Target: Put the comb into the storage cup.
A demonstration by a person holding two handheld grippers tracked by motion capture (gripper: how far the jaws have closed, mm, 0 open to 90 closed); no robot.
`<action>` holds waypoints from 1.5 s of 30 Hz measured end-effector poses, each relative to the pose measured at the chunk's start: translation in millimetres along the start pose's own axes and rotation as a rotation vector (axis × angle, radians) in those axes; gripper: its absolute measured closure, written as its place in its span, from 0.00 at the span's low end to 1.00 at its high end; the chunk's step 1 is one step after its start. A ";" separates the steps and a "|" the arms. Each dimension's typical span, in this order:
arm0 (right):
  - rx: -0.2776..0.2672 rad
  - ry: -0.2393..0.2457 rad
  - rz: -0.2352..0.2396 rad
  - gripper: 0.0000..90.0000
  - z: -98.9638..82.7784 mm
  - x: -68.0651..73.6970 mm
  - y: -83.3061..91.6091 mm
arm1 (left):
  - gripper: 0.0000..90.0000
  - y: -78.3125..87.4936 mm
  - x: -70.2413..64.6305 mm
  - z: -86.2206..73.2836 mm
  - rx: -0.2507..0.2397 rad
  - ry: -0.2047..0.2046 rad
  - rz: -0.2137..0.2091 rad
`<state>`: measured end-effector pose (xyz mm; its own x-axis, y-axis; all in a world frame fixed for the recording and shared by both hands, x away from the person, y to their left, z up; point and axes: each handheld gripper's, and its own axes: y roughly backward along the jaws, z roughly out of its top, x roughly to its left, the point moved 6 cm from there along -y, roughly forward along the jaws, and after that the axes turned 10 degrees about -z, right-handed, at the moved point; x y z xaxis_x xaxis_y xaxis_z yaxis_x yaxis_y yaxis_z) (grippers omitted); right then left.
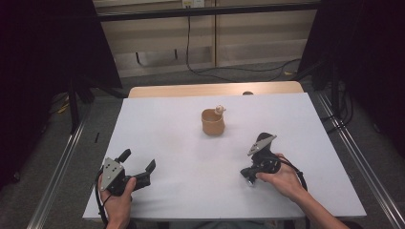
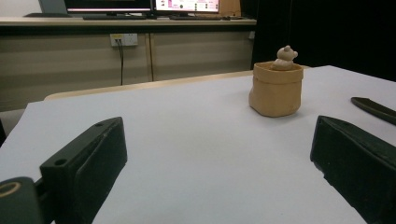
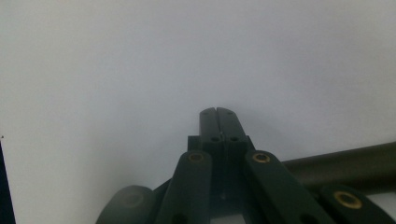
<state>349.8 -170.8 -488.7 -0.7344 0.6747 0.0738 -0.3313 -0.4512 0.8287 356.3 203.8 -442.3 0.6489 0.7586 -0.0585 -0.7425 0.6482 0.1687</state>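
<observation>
- My left gripper (image 1: 138,168) rests low at the near left of the white bench (image 1: 172,143), jaws spread wide apart with nothing between them.
- My right gripper (image 3: 217,113) sits at the near right, tilted down toward the bench surface, its jaws pressed together on nothing.
- A tan pot (image 1: 213,122) stands upright toward the far middle of the bench, well apart from both grippers.
- A small pale figure (image 2: 284,58) pokes up at the pot's rim.
- From my left gripper view the pot stands ahead and to the right.
</observation>
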 end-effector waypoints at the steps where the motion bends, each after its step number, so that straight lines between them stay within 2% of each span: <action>1: 0.000 0.000 -0.001 1.00 -0.2 0.0 0.1 | 0.04 0.0 -0.2 0.2 -0.001 -0.001 0.000; 8: -0.003 -0.016 -0.005 1.00 -2.4 0.1 1.1 | 0.04 0.0 0.5 -0.5 0.003 -0.003 0.008; 14: 0.009 -0.004 -0.015 1.00 -4.4 1.3 3.1 | 0.04 0.3 -1.4 0.9 0.004 -0.018 0.006; 18: -0.028 -0.034 0.003 1.00 -7.9 -1.0 3.2 | 0.04 -0.3 0.0 -0.9 0.010 -0.008 0.002; 22: -0.026 -0.028 -0.004 1.00 -9.9 -0.6 5.5 | 0.04 -0.6 -0.4 0.2 0.002 -0.008 0.001; 32: -0.028 -0.047 0.002 1.00 -17.7 -3.1 10.8 | 0.04 -0.4 -1.0 0.8 -0.002 -0.005 -0.005; 38: -0.023 -0.043 -0.003 1.00 -19.9 -4.5 12.7 | 0.04 -0.9 -1.6 0.6 0.005 -0.014 -0.008; 43: -0.011 -0.045 -0.003 1.00 -21.2 -5.5 14.2 | 0.04 -2.9 -1.7 0.1 0.012 -0.005 -0.016; 45: -0.013 -0.049 -0.001 1.00 -21.5 -6.0 14.2 | 0.04 -2.6 -3.2 1.5 0.000 -0.010 -0.013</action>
<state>336.7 -193.8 -489.3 -0.7040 0.7031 0.1004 -0.3401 -0.4578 0.8214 356.4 199.6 -441.1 0.6599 0.7496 -0.0511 -0.7343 0.6578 0.1676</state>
